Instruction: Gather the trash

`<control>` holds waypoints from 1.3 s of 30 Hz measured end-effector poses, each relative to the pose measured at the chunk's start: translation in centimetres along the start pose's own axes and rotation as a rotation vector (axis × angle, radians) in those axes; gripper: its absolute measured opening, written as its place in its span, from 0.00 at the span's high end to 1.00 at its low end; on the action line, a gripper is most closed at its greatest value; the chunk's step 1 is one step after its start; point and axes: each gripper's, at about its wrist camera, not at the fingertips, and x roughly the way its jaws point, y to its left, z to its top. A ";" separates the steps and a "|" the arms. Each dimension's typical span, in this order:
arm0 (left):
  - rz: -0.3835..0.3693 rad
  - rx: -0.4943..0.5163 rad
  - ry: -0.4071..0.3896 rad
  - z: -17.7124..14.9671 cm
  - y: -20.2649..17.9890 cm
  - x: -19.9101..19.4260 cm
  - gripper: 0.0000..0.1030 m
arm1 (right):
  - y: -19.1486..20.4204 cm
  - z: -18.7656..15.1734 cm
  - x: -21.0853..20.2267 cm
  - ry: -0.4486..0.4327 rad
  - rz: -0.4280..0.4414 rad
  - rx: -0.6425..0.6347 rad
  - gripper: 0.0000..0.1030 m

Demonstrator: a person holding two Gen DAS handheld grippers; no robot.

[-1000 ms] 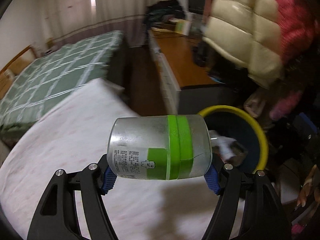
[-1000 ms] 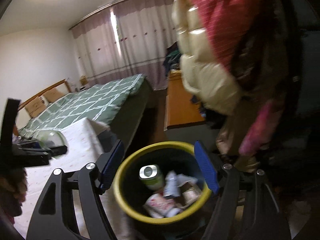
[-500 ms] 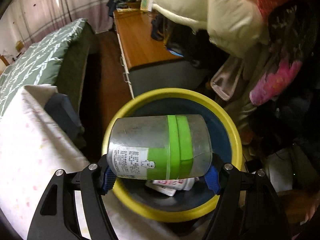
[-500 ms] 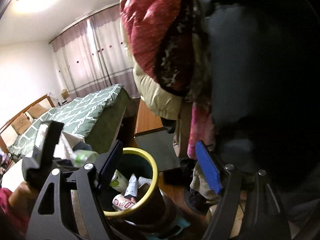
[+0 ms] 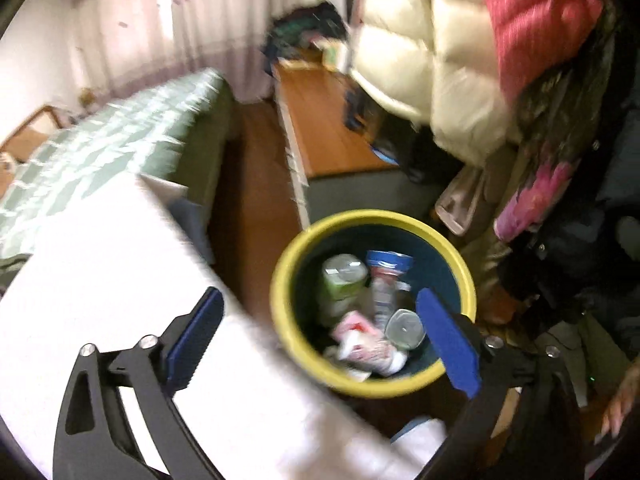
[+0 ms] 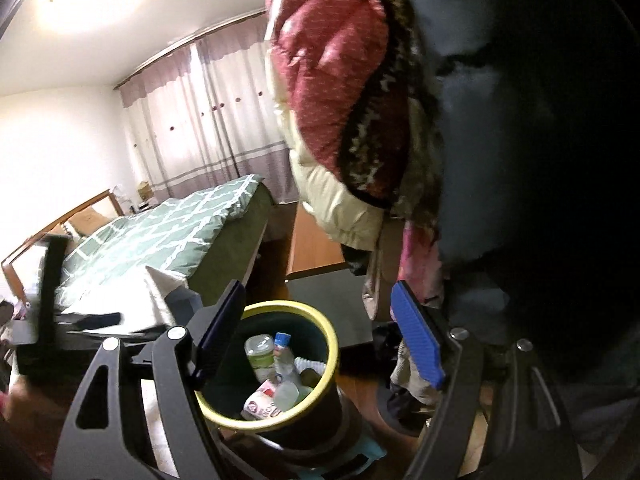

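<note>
The left gripper [image 5: 316, 344] has just been opening its jaws, which now stand spread wide with nothing between them, over the edge of a white-covered worktop [image 5: 100, 280] in the lower left of the left wrist frame. Just right of that edge, in the lower middle of the frame, stands a bin [image 5: 460, 272] with a yellow rim and dark inside. In it lie a clear plastic jar with a green label [image 5: 342, 280], a bottle with a blue cap [image 5: 386, 276], a second clear jar [image 5: 404, 326] seen end-on, and crumpled red-and-white wrappers [image 5: 364, 340]. The right gripper [image 6: 320, 336] also has its jaws well apart and holds nothing; in the right wrist frame the same bin [image 6: 332, 340] sits at lower centre, between the two blue pads, with the trash inside. A bed with a green checked cover [image 6: 180, 232] fills the middle left, and puffy coats [image 6: 340, 100] hang at upper centre. The view from the left wrist is blurred
</note>
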 end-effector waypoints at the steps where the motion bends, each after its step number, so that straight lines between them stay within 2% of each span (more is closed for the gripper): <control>1: 0.040 -0.013 -0.029 -1.0 1.2 -2.2 0.05 | 0.6 -0.1 0.0 0.006 0.013 -0.012 0.30; 7: 0.228 -0.165 -0.123 -7.1 7.4 -12.2 0.05 | 4.6 -1.2 -0.5 0.032 0.119 -0.084 0.29; 8: 0.279 -0.206 -0.149 -8.6 8.7 -14.5 0.05 | 5.4 -1.4 -0.8 0.036 0.139 -0.099 0.29; 12: 0.438 -0.299 -0.233 -13.0 11.1 -20.8 0.05 | 8.1 -2.0 -1.8 0.043 0.201 -0.162 0.27; 15: 0.511 -0.372 -0.272 -16.5 12.5 -24.9 0.05 | 10.2 -2.4 -3.4 0.039 0.240 -0.227 0.24; 20: 0.547 -0.437 -0.308 -20.4 12.8 -28.5 0.05 | 12.2 -3.0 -5.7 0.031 0.282 -0.301 0.20; 27: 0.542 -0.485 -0.351 -24.4 12.1 -32.3 0.05 | 13.1 -4.2 -8.2 0.054 0.306 -0.349 0.17; 33: 0.533 -0.496 -0.359 -26.6 10.1 -33.6 0.05 | 13.0 -4.9 -10.1 0.066 0.327 -0.366 0.16; 39: 0.531 -0.516 -0.354 -28.7 9.3 -34.7 0.05 | 12.9 -5.1 -11.9 0.043 0.336 -0.372 0.15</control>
